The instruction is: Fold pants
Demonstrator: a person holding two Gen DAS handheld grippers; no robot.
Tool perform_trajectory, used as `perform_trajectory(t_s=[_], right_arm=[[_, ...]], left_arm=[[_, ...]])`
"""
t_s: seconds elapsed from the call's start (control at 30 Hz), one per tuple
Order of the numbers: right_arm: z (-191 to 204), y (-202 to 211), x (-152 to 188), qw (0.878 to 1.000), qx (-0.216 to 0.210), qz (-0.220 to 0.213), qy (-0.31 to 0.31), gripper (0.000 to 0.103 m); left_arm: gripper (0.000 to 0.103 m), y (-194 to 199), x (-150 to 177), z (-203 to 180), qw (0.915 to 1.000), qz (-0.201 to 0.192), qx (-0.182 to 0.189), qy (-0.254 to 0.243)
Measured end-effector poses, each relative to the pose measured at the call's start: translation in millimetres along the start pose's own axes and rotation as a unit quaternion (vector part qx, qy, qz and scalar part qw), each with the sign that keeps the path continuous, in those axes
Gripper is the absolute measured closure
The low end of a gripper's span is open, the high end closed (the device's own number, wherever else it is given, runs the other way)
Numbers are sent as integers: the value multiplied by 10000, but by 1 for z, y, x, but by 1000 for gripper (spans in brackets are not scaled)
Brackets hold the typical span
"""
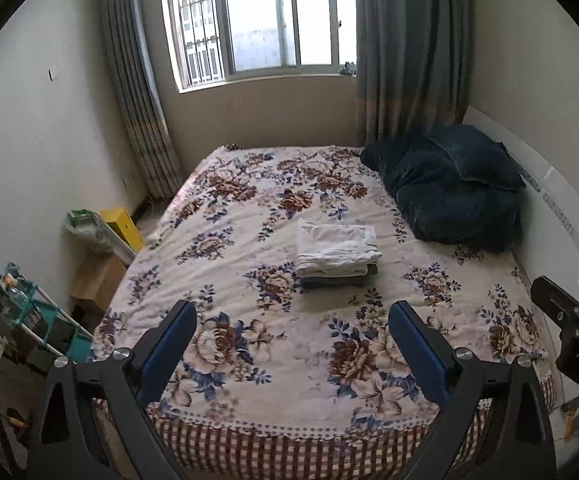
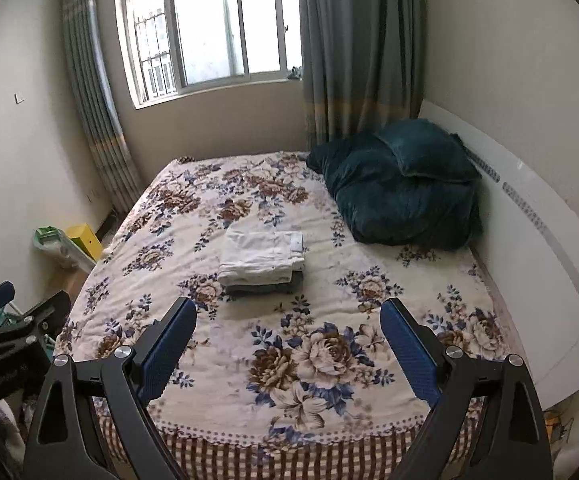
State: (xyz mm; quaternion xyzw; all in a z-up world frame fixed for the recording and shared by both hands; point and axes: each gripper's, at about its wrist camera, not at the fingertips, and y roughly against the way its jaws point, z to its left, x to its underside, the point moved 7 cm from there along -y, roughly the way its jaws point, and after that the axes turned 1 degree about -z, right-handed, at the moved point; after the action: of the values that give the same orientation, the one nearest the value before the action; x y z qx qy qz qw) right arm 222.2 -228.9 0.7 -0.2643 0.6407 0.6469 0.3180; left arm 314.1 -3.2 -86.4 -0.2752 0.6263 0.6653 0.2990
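Note:
White folded pants (image 1: 335,249) (image 2: 261,255) lie on top of a darker grey folded garment (image 1: 339,281) (image 2: 265,288), stacked in the middle of the floral bedspread (image 1: 249,344) (image 2: 329,364). My left gripper (image 1: 293,332) hovers open above the near end of the bed, well short of the stack, with nothing between its blue pads. My right gripper (image 2: 289,330) is also open and holds nothing, at about the same distance from the stack. In the left wrist view the right gripper (image 1: 569,304) shows at the right edge. The left gripper (image 2: 9,312) shows at the left edge of the right wrist view.
A dark teal quilt and pillow (image 1: 449,188) (image 2: 401,188) are heaped at the far right by the white headboard (image 2: 529,240). Left of the bed stand a yellow box (image 1: 123,224), cardboard boxes (image 1: 97,280) and a teal rack (image 1: 37,320). Window and curtains are behind.

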Motion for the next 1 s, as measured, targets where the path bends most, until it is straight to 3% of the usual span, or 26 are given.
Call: perform_trajectory(t_s=[0.4, 0.77, 1.0], right_arm=[[13, 56, 2, 9994, -350, 29, -1, 8], [-1, 22, -56, 9998, 53, -174, 29, 8], [-12, -35, -76, 9995, 299, 125, 8, 8]], left_arm=[[5, 33, 3, 9, 9998, -165, -28, 143], [2, -3, -30, -5, 9999, 26, -162, -2], [2, -42, -43, -8, 9994, 276, -200, 40]])
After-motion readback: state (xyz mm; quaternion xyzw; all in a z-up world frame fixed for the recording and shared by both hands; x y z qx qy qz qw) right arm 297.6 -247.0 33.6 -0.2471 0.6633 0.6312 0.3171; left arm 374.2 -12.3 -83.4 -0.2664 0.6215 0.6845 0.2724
